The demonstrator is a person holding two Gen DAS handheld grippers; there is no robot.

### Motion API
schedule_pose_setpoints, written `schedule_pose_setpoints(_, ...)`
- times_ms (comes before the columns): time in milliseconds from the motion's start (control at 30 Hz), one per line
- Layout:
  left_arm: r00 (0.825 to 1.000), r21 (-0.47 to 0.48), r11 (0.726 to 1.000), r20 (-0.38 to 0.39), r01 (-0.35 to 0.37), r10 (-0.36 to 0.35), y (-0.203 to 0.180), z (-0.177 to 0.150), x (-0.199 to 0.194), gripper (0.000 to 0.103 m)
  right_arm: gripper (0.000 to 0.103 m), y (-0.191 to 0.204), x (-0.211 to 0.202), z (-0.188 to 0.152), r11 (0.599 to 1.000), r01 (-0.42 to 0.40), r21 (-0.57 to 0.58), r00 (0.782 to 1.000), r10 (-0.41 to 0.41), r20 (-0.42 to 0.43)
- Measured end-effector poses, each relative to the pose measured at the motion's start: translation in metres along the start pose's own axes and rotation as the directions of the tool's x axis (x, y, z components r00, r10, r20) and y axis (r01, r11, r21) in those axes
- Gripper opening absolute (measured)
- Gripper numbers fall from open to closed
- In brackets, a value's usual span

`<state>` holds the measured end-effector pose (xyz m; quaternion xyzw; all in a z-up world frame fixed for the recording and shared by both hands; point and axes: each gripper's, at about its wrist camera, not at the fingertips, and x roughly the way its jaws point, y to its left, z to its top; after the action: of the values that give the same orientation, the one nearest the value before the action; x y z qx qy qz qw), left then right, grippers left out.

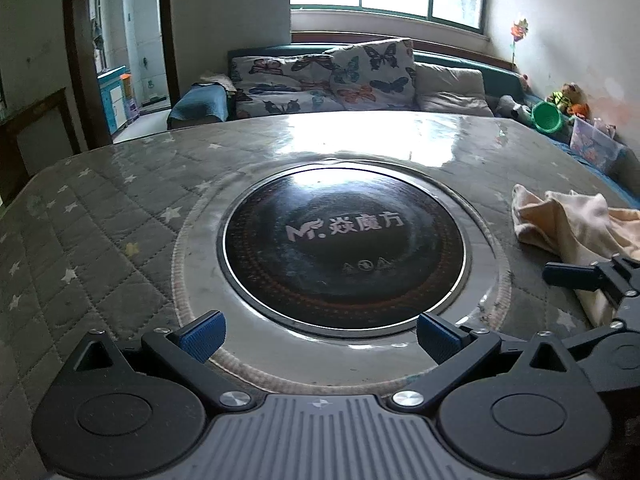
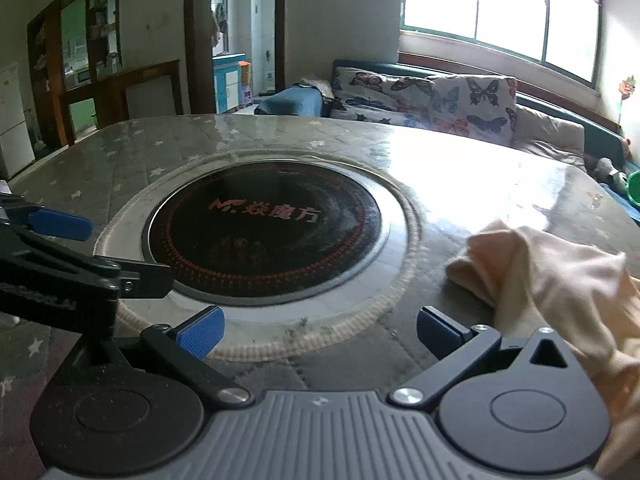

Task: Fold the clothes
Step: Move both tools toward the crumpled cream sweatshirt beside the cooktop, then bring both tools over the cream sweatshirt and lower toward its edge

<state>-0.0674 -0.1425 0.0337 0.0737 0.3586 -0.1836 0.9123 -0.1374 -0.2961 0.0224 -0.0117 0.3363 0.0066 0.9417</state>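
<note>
A crumpled pale peach garment (image 1: 580, 236) lies on the right side of the table; it also shows in the right wrist view (image 2: 560, 292). My left gripper (image 1: 320, 338) is open and empty over the table's front edge, left of the garment. My right gripper (image 2: 320, 334) is open and empty, with the garment just beyond its right finger (image 2: 440, 332). One blue pad of the right gripper (image 1: 572, 274) shows in the left wrist view, next to the cloth. The left gripper's finger (image 2: 60, 224) shows at the left of the right wrist view.
The table (image 1: 100, 220) has a grey star-quilted cover under clear plastic. A round black induction cooktop (image 1: 344, 248) sits in its middle, also in the right wrist view (image 2: 264, 236). A sofa with butterfly cushions (image 1: 340, 76) stands behind, toys (image 1: 560, 108) at far right.
</note>
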Motion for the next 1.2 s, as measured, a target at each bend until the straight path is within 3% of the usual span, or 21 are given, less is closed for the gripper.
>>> schedule_pose_setpoints(600,0.997,0.135,0.988,-0.042,0.071,-0.066,-0.04,0.0,-0.001,0.103,0.103,-0.032,-0.061,-0.035,0.989,0.062,0.136,0.998,-0.062,0.002)
schedule_pose_setpoints(1200,0.992,0.267,0.956,-0.071,0.124,-0.109,-0.085,0.003,0.001,0.103,0.103,-0.047,-0.084,-0.055,0.975,0.128,0.18,0.991,-0.131,0.006)
